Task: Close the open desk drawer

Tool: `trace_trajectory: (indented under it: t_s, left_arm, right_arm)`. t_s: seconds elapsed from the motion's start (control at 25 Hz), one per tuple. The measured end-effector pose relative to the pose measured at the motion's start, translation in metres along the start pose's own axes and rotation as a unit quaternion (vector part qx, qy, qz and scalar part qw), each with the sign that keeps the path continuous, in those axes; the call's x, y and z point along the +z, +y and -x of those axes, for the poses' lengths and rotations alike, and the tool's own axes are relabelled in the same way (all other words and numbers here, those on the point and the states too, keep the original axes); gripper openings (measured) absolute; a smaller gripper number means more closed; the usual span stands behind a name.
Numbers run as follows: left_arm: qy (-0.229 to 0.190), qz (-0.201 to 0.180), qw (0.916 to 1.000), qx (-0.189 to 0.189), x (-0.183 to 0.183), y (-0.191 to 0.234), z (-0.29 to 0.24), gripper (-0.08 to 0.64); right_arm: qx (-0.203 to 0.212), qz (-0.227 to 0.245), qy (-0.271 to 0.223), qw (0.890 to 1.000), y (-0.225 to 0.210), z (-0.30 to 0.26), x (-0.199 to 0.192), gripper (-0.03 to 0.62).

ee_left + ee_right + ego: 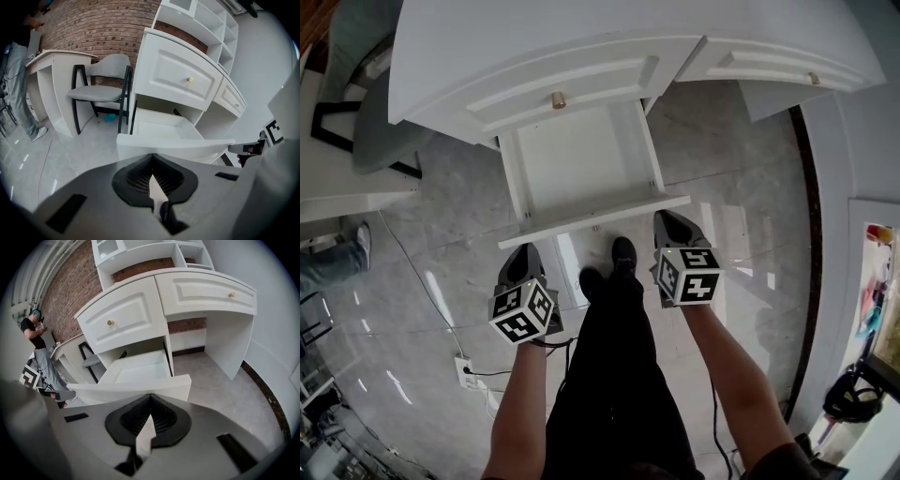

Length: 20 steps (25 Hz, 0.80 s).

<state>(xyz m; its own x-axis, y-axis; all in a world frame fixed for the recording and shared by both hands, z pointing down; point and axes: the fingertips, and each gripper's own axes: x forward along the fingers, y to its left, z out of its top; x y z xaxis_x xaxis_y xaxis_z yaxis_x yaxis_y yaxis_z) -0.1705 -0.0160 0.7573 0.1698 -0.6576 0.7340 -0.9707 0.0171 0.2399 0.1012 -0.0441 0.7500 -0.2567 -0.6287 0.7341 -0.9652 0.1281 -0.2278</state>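
The white desk's lower drawer (581, 159) stands pulled out and empty, its front panel (592, 217) nearest me. My left gripper (517, 253) is shut, its tip just short of the panel's left end. My right gripper (669, 219) is also shut and holds nothing, close under the panel's right end. In the left gripper view the shut gripper (151, 157) points at the drawer front (173, 146). From the right gripper view, the gripper (150, 397) faces the drawer front (136, 389). Whether either tip touches the panel I cannot tell.
Above the open drawer is a closed drawer with a brass knob (558, 98); another closed drawer (787, 66) lies to the right. A grey chair (105, 91) stands left of the desk. My feet (623, 253) are below the drawer. A power strip (465, 371) lies on the floor.
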Motion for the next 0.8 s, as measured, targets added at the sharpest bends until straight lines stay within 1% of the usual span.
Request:
trace_trajectory:
  t_s: [0.2,0.36,0.56,0.8]
  left_arm:
    - [-0.016,0.021,0.9996,0.005,0.027,0.0,-0.022,0.009]
    - [-0.032,0.012,0.9994,0.005,0.047,0.001,-0.039,0.009]
    - [-0.049,0.005,0.9987,0.009,0.07,0.004,-0.057,0.009]
    - [-0.068,0.0,0.9976,0.011,0.096,0.006,-0.078,0.009]
  right_arm:
    - [-0.009,0.0,-0.016,1.0,-0.003,-0.02,0.027,0.005]
    - [-0.003,0.014,-0.024,1.0,-0.005,-0.037,0.047,0.005]
    - [0.0,0.011,-0.04,0.999,-0.005,-0.056,0.07,0.005]
    - [0.001,0.046,-0.049,0.998,-0.006,-0.077,0.095,0.005]
